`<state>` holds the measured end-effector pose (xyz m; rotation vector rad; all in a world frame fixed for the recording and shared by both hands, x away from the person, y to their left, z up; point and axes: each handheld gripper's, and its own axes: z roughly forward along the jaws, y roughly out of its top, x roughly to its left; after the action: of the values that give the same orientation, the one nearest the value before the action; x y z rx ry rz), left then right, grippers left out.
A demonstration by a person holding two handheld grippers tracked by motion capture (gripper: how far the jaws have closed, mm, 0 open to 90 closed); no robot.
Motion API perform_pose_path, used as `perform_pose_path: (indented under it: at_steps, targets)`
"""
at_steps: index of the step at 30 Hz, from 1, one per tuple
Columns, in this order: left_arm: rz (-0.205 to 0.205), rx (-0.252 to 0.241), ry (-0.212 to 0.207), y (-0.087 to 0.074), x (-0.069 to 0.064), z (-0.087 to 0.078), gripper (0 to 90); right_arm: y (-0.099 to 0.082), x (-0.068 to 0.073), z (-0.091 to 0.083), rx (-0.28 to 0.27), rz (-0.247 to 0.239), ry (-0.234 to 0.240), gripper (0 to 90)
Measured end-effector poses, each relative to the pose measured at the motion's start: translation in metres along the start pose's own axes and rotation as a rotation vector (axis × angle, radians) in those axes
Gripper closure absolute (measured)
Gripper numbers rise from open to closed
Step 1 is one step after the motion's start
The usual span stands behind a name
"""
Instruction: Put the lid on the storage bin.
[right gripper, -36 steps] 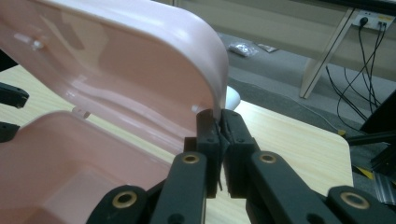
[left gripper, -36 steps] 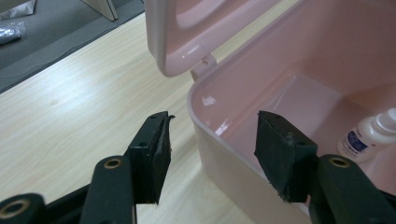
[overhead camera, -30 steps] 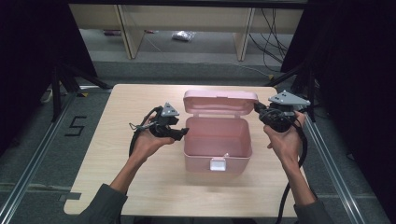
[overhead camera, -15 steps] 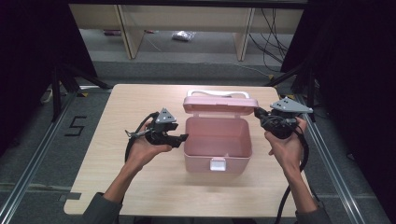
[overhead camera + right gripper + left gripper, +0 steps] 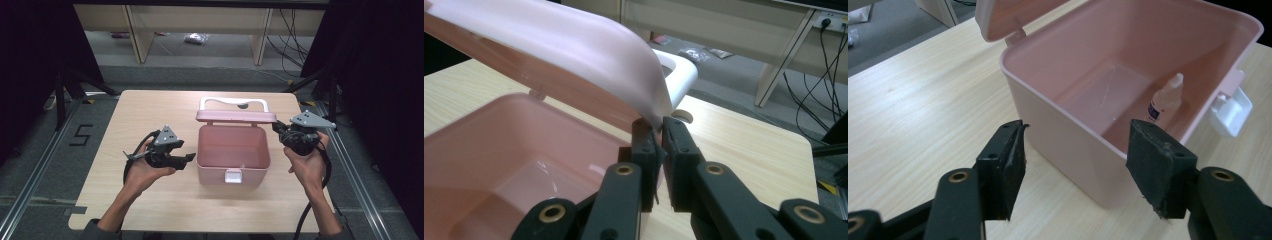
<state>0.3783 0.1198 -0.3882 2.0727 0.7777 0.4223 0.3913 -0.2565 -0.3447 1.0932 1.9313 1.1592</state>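
A pink box stands on the table with its lid half lowered and the white handle behind it. My right gripper is at the lid's right corner. In the right gripper view it is shut on the edge of the lid. My left gripper hovers just left of the box, apart from it. Its jaws have just been opening and nothing is between them. The left gripper view looks past the open gripper into the box, where a small white dropper bottle stands.
A white latch hangs on the box front. The wooden table has bare room left of and in front of the box. Shelf legs and cables lie beyond the far edge. Metal rails run beside the table.
The lid has swung down from upright to tilted over the box, with the right gripper on it. The left gripper has drawn back leftward from the box, jaws wider.
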Motion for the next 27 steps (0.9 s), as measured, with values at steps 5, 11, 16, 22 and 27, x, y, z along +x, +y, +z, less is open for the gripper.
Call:
perform_pose_path:
  at_steps: [5, 11, 16, 22, 27]
  targets:
    - [0.003, 0.003, -0.001, -0.008, -0.003, -0.003, 38.3, -0.004, 0.001, -0.002, 0.0, -0.006, 0.008, 84.8]
    - [-0.003, 0.011, -0.012, -0.02, -0.008, -0.003, 35.8, -0.01, 0.004, -0.007, 0.014, 0.0, 0.015, 84.6]
    - [-0.005, 0.009, -0.017, -0.027, -0.01, -0.005, 34.9, -0.013, 0.004, -0.009, 0.019, -0.028, 0.021, 84.6]
    - [0.005, 0.006, -0.013, -0.031, -0.014, -0.007, 34.5, -0.019, 0.007, -0.012, 0.028, -0.004, 0.034, 84.4]
    - [0.012, 0.012, -0.013, -0.036, -0.018, -0.008, 33.9, -0.022, 0.006, -0.013, 0.012, -0.021, 0.033, 84.3]
